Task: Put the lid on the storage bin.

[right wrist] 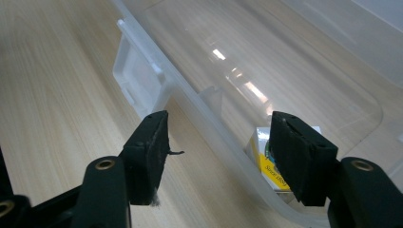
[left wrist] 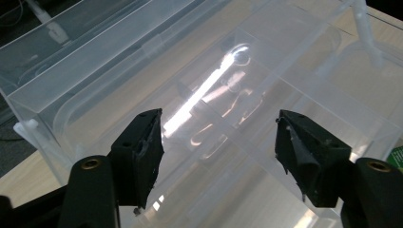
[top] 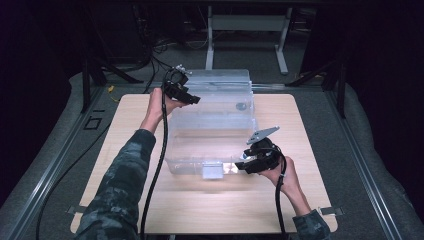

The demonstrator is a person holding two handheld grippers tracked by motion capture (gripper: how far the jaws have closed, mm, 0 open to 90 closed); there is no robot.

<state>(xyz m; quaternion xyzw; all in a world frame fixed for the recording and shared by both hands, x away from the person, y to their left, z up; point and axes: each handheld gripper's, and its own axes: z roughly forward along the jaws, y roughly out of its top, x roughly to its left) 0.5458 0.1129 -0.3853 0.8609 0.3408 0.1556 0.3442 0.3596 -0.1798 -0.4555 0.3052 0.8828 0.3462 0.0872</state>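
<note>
A large clear plastic storage box (top: 212, 127) stands in the middle of the wooden table (top: 300, 125). My left gripper (top: 190, 97) is open at the box's far left corner, and in its own view my left gripper (left wrist: 221, 128) hangs over the bare, glaring inside of the box (left wrist: 266, 80). My right gripper (top: 245, 164) is open at the near right corner. In its own view my right gripper (right wrist: 219, 128) straddles the box's front rim (right wrist: 199, 109) without gripping it. A small white and yellow carton (right wrist: 266, 159) lies inside the box, partly hidden by the right jaw.
A clear latch tab (right wrist: 135, 71) juts from the front wall of the box, also seen as the latch tab (top: 212, 171) from above. Bare wood lies left and front of the box. A metal stand (top: 247, 30) and cables (top: 150, 60) sit beyond the table.
</note>
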